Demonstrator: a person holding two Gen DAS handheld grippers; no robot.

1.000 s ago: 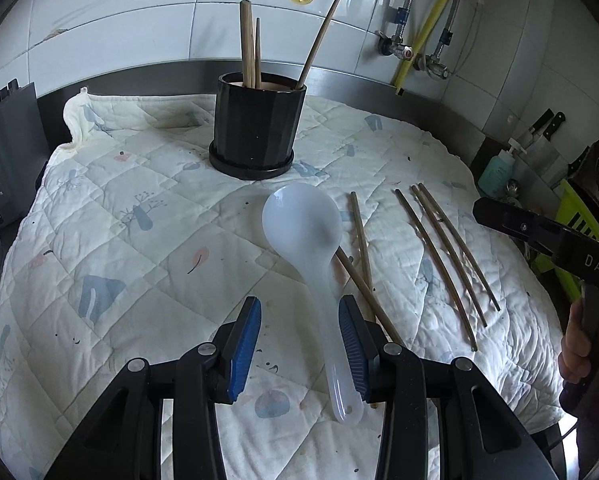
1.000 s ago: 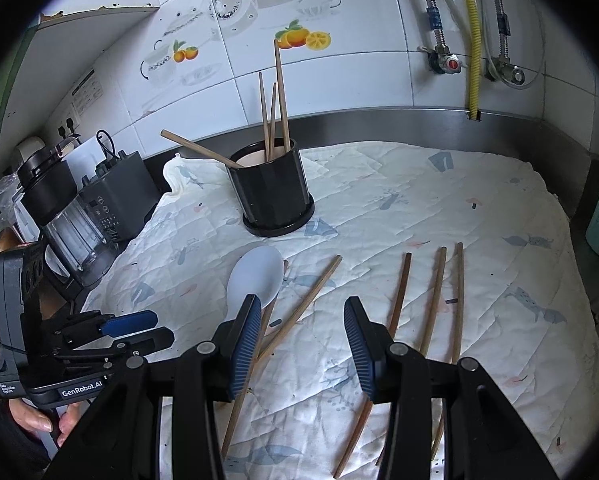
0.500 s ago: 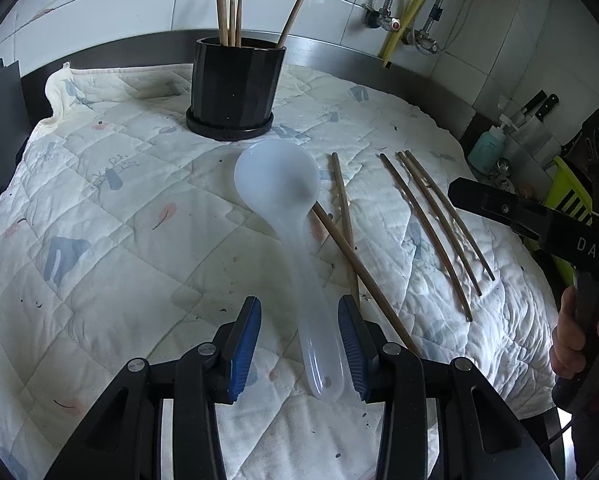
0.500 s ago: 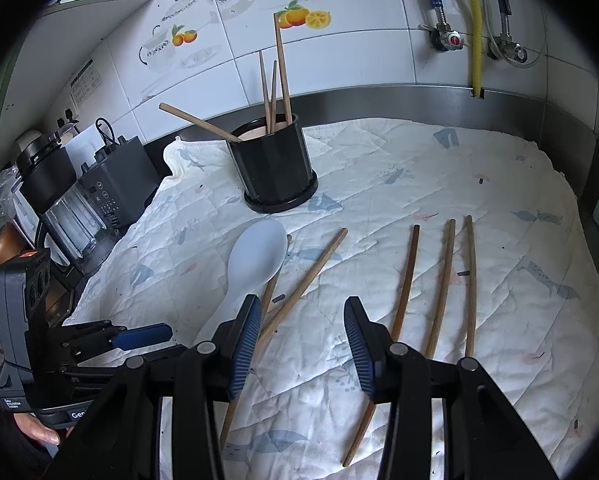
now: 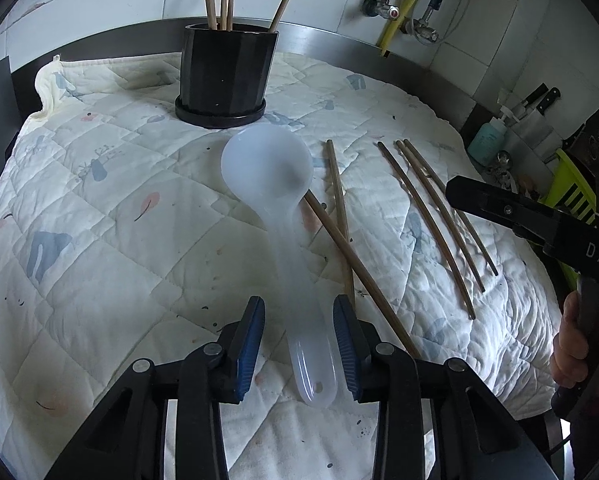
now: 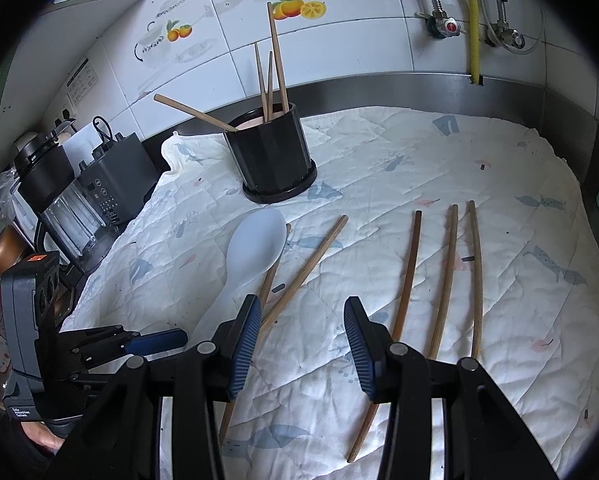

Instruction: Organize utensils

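Quilted worktop: left gripper fingers are closing around the white spoon handle, apparently not yet touching; right gripper is hovering part-open, empty.

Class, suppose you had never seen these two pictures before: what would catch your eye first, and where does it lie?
First, the big translucent white spoon lying on the quilted cloth, its handle between the jaws of the left gripper, which have just been closing but are not yet pressing on it. Next, the black holder at the back with four chopsticks standing in it, and five loose chopsticks spread on the cloth to the spoon's right.
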